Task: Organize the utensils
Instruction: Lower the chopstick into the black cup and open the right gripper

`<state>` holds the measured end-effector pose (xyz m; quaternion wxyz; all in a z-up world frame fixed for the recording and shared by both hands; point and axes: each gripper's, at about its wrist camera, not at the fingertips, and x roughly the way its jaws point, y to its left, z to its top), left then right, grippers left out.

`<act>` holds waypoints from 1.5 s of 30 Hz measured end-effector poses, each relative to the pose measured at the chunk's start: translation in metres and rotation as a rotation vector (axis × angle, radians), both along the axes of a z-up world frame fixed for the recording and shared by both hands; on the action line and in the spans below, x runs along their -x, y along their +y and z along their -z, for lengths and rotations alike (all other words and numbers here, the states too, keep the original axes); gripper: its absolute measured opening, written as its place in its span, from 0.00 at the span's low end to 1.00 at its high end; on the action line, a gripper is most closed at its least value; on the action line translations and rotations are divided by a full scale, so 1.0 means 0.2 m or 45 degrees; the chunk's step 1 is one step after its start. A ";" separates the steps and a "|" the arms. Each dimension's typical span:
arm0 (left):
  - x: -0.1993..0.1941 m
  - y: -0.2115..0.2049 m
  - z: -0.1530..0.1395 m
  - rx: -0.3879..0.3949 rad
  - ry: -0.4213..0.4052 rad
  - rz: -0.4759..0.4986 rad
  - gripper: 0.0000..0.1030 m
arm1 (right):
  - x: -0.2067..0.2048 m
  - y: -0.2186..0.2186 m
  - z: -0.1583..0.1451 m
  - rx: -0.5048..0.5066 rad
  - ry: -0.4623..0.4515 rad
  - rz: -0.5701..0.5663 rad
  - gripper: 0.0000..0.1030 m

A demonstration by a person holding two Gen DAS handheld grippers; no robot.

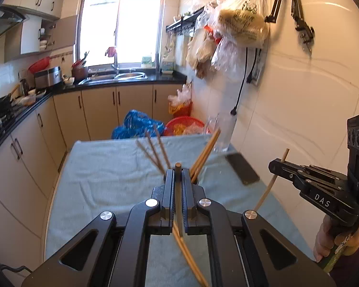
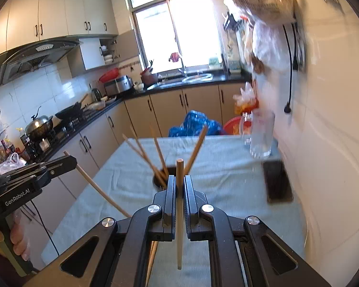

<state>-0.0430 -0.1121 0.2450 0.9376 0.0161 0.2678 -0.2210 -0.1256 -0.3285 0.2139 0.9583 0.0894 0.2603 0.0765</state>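
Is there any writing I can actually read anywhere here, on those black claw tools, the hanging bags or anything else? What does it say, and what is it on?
"DAS": white letters on the side of the right gripper, seen from the left wrist.
"GenRobot.AI": white letters on the side of the left gripper, seen from the right wrist.
Green print on the hanging plastic bag: blurred, unreadable.
Labels on the bottles at the window sill: too small to read.

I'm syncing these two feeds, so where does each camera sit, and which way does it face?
Left wrist: sits on the left gripper, faces the window across the table; its chopstick is clamped; the right gripper and hand show at right.
Right wrist: sits on the right gripper, same facing; the left gripper and hand show at left.
Shared: the holder with chopsticks, the glass, the sink counter.
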 end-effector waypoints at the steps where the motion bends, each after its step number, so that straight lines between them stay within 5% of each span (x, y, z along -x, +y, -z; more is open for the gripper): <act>1: -0.02 -0.01 -0.03 0.004 -0.013 0.009 0.05 | -0.02 0.00 -0.04 0.006 -0.020 0.002 0.06; 13: -0.31 -0.13 -0.31 0.053 -0.123 -0.012 0.05 | -0.32 0.05 -0.31 -0.062 -0.222 0.039 0.06; 25: -0.65 -0.28 0.01 -0.031 0.092 -0.027 0.05 | -0.61 0.03 -0.07 -0.116 -0.117 0.115 0.06; 33: -0.64 -0.22 0.09 -0.014 0.120 -0.053 0.09 | -0.72 -0.01 0.13 -0.132 0.031 0.107 0.07; 35: -0.60 -0.21 0.07 -0.024 0.088 -0.061 0.17 | -0.73 -0.02 0.14 -0.122 0.033 0.106 0.16; 36: -0.58 -0.21 0.06 -0.026 0.073 -0.062 0.26 | -0.72 -0.02 0.14 -0.117 0.028 0.108 0.32; 38: -0.54 -0.19 0.03 -0.025 0.031 -0.067 0.35 | -0.70 -0.03 0.13 -0.114 0.002 0.130 0.49; 45: -0.36 -0.11 -0.04 -0.019 -0.035 -0.081 0.43 | -0.57 -0.09 0.06 -0.117 -0.020 0.165 0.52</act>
